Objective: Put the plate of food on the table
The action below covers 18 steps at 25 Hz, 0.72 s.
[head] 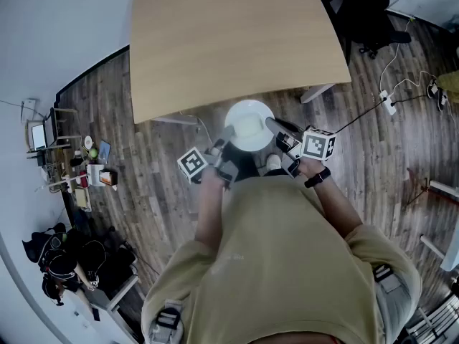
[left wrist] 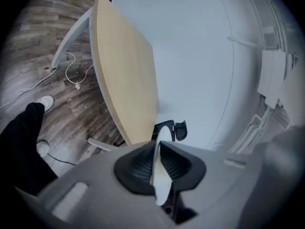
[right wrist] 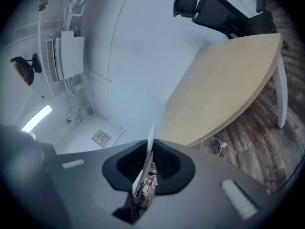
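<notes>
In the head view a white plate (head: 249, 125) hangs over the wooden floor just short of the near edge of the light wood table (head: 229, 41). What lies on it is pale and hard to make out. My left gripper (head: 227, 136) is shut on the plate's left rim and my right gripper (head: 275, 126) on its right rim. The left gripper view shows the plate's rim (left wrist: 158, 178) edge-on, pinched by the left gripper (left wrist: 157, 162), with the table (left wrist: 126, 75) beyond. In the right gripper view the plate's rim (right wrist: 150, 140) is clamped by the right gripper (right wrist: 148, 162), table (right wrist: 224, 89) ahead.
A black office chair (head: 362, 13) stands at the table's far right corner, also in the right gripper view as the chair (right wrist: 219, 13). A power strip with cables (head: 388, 103) lies on the floor at right. Clutter (head: 86, 170) and another person (head: 64, 264) are far left. White table legs (head: 319, 92) stand underneath.
</notes>
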### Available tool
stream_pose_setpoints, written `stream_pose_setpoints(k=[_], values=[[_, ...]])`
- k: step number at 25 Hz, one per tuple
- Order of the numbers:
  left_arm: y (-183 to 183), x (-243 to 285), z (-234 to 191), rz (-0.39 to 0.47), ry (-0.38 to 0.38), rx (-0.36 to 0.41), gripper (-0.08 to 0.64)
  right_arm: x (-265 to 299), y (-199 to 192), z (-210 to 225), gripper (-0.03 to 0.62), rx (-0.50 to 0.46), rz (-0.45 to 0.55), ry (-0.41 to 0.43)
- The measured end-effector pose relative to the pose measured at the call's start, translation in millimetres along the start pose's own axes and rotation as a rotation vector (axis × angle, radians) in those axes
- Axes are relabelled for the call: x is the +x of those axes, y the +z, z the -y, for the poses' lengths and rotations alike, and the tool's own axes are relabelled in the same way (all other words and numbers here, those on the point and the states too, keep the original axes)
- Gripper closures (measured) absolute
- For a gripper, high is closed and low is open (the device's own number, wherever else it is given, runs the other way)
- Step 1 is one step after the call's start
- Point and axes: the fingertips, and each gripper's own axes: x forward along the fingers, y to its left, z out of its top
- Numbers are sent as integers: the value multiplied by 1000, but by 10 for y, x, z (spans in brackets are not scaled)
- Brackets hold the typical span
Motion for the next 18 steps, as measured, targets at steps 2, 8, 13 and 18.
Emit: stream_pose_setpoints(k=[2,8,13,18], values=[[30,22,-1,-4,6,-6,534,31,20,11,549,-4,-3,-5],[247,104,32,-3,2,-9,534,261,148,5,540,-73,-23,-21],[502,170,70,-16,-4,-6,540,532,234,56,532,-114,-29,-69],[950,130,77,-12,-5,4,541,976,267,5,525,-124,-41,-93]])
